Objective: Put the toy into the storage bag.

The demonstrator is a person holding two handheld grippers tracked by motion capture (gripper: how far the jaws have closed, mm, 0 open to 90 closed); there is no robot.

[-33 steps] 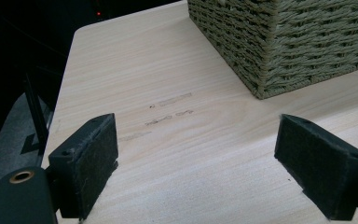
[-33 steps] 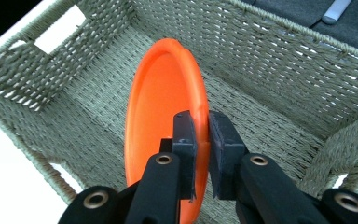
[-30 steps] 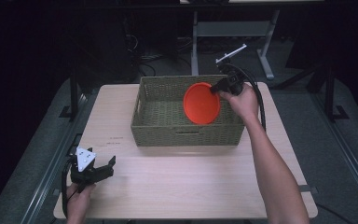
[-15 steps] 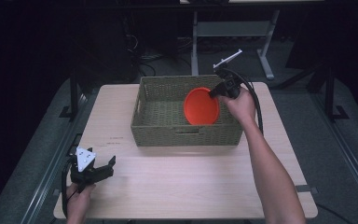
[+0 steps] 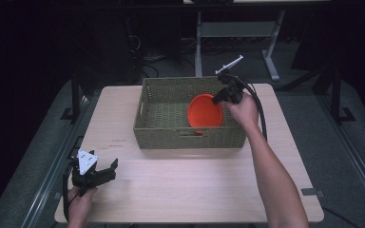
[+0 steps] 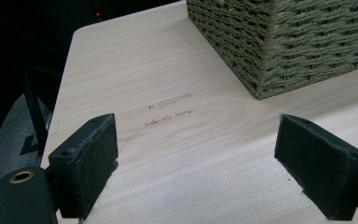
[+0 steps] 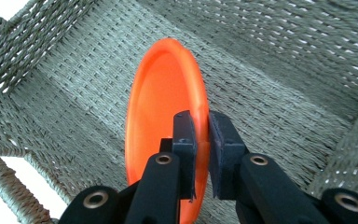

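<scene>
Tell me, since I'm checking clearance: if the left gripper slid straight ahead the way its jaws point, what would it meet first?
Probably the near corner of the woven basket, after bare table. The left gripper is open; depth is uncertain.

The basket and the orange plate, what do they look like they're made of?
Basket: woven fibre, maybe seagrass or paper cord, matte olive; twisted strands show in the right gripper view. Plate: probably plastic, smooth with a soft sheen, uniform orange, thin moulded rim clamped by the right gripper.
</scene>
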